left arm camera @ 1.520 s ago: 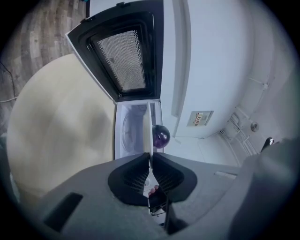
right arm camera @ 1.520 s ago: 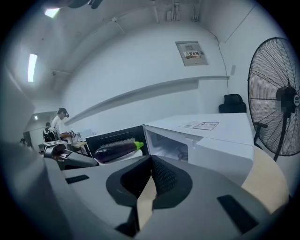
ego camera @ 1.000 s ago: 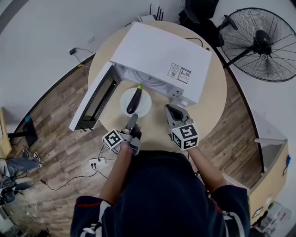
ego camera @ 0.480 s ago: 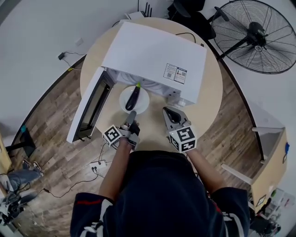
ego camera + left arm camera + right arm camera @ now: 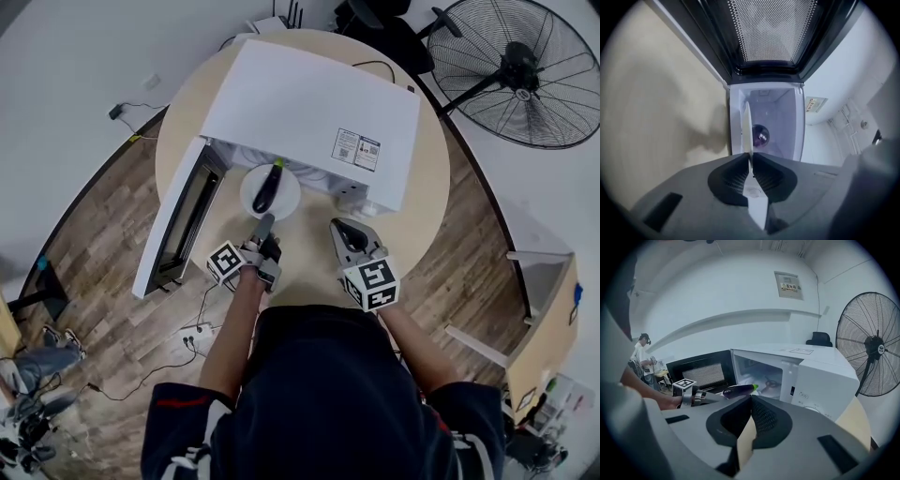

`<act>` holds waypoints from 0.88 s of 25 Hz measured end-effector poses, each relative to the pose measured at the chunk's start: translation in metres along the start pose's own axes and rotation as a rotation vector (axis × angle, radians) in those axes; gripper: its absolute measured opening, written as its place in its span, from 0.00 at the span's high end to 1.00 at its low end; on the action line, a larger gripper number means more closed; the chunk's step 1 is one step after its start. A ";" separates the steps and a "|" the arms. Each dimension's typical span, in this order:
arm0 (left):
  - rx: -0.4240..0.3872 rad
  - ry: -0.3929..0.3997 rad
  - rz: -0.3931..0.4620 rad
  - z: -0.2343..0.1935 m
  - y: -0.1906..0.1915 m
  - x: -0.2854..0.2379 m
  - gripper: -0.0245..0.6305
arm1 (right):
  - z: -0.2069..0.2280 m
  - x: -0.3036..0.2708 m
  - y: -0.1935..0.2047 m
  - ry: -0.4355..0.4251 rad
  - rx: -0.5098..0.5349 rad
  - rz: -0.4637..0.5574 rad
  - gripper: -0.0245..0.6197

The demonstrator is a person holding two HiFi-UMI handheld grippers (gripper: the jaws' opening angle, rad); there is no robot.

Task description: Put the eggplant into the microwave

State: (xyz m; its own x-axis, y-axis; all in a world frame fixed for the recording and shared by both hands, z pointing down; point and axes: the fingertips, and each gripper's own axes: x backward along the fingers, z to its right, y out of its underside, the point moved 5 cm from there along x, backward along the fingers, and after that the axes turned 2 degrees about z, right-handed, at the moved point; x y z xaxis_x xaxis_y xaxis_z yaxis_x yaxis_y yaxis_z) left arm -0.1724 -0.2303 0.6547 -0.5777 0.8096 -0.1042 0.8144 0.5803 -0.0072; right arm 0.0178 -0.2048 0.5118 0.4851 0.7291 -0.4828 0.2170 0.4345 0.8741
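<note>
Step in hand, as judged: the plate (image 5: 246,194) bearing the eggplant (image 5: 268,185) is to be passed into the microwave (image 5: 309,103). The left gripper (image 5: 263,225) is clamped on the plate's near rim, which is seen edge-on between its jaws in the left gripper view. The eggplant lies along the plate, green stem end toward the cavity, at the mouth of the opening and not yet fully inside. The door (image 5: 178,220) is swung wide to the left. The right gripper (image 5: 352,234) is held over the table (image 5: 309,258), jaws together on nothing. Since the plate is gripped by one edge only, it is best kept level and advanced slowly, lest the eggplant roll off. The plate should be set flat on the cavity floor before the grip is released. The frame and door should be kept clear of on withdrawal.
</note>
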 end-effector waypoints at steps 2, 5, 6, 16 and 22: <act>-0.001 -0.013 -0.004 -0.003 -0.001 -0.002 0.91 | 0.000 -0.001 0.001 0.002 -0.001 -0.005 0.94; 0.002 -0.018 -0.008 -0.006 -0.002 -0.008 0.91 | 0.000 -0.002 0.002 0.001 0.000 -0.010 0.95; 0.001 -0.017 -0.009 -0.007 -0.003 -0.010 0.91 | 0.001 -0.003 0.003 0.002 -0.001 -0.012 0.94; 0.011 -0.021 -0.002 -0.011 -0.012 -0.032 0.91 | 0.004 -0.004 0.009 0.003 -0.018 -0.029 0.95; 0.005 -0.027 -0.012 -0.012 -0.018 -0.050 0.91 | 0.004 -0.008 0.009 0.000 -0.021 -0.031 0.95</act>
State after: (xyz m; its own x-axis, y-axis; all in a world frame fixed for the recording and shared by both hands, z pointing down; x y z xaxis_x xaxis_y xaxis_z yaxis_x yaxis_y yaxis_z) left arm -0.1591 -0.2801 0.6721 -0.5860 0.7997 -0.1308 0.8076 0.5895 -0.0139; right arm 0.0195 -0.2089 0.5235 0.4785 0.7150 -0.5097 0.2145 0.4678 0.8574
